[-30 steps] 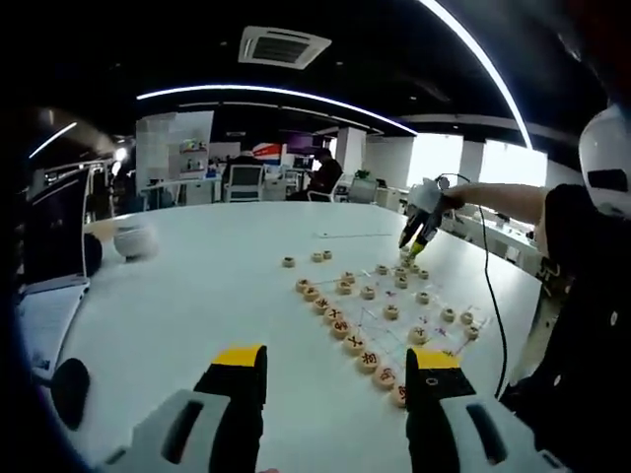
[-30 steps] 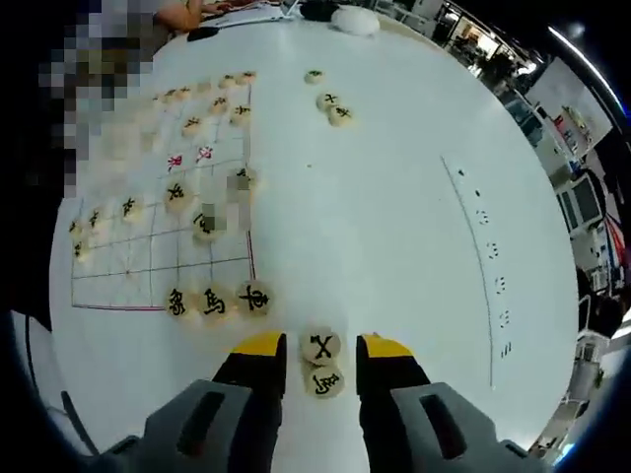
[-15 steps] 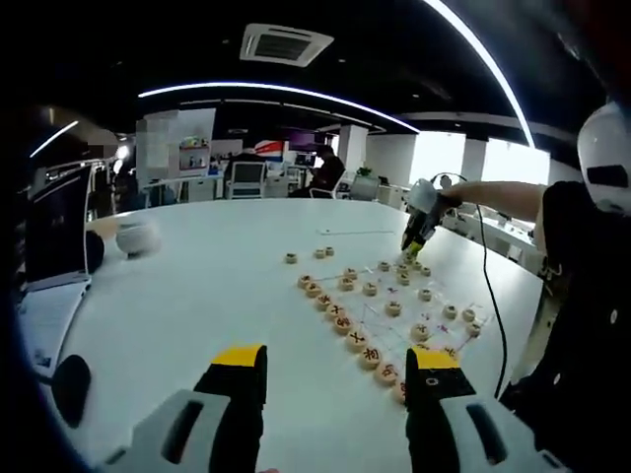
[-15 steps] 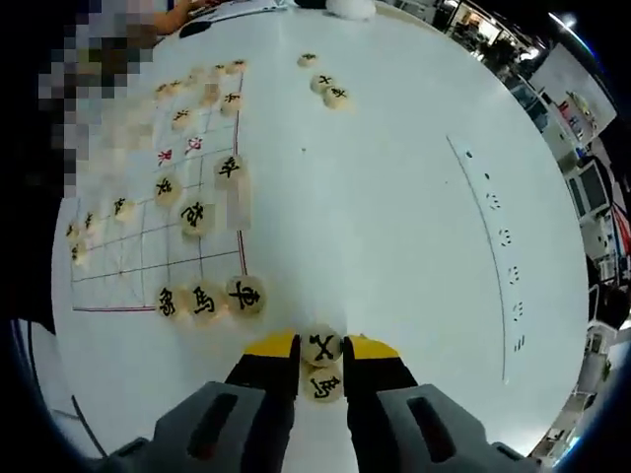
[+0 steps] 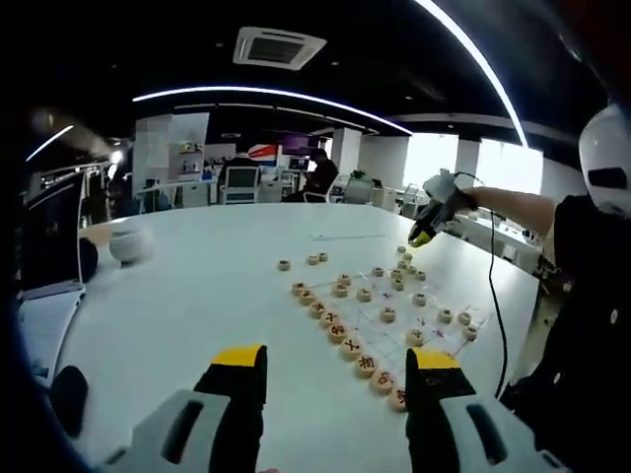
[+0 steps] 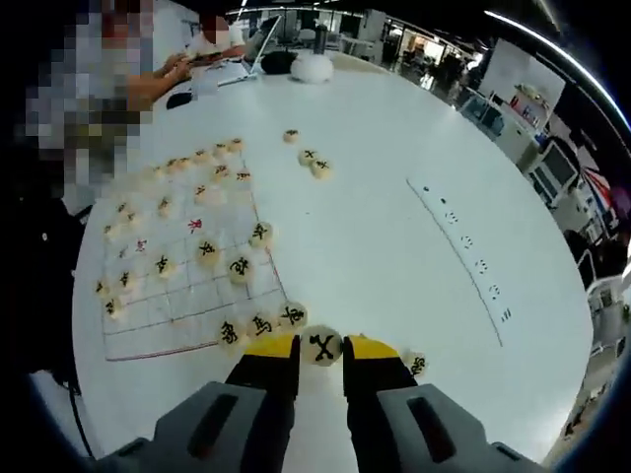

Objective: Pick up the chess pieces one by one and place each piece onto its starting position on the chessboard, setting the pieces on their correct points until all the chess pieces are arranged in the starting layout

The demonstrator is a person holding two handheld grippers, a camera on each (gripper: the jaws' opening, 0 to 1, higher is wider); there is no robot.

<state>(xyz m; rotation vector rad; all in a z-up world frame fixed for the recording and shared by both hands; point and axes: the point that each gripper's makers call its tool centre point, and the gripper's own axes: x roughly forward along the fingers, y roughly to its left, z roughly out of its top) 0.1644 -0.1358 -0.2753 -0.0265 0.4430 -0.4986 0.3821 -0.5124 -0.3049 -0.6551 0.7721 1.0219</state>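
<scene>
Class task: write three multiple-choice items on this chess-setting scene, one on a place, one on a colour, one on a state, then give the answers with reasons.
1. In the right gripper view, where does the chessboard lie relative to that gripper?
A. ahead and to its left
B. ahead and to its right
C. directly under its jaws

2. What colour are the tips of the left gripper?
A. red
B. yellow
C. green

3. What is the right gripper doing?
A. open, holding nothing
B. shut on a chess piece
C. shut on a cable

Answers:
1 A, the grid sits left of the jaws.
2 B, both tips are yellow.
3 B, the chess piece sits clamped between the tips.
</scene>
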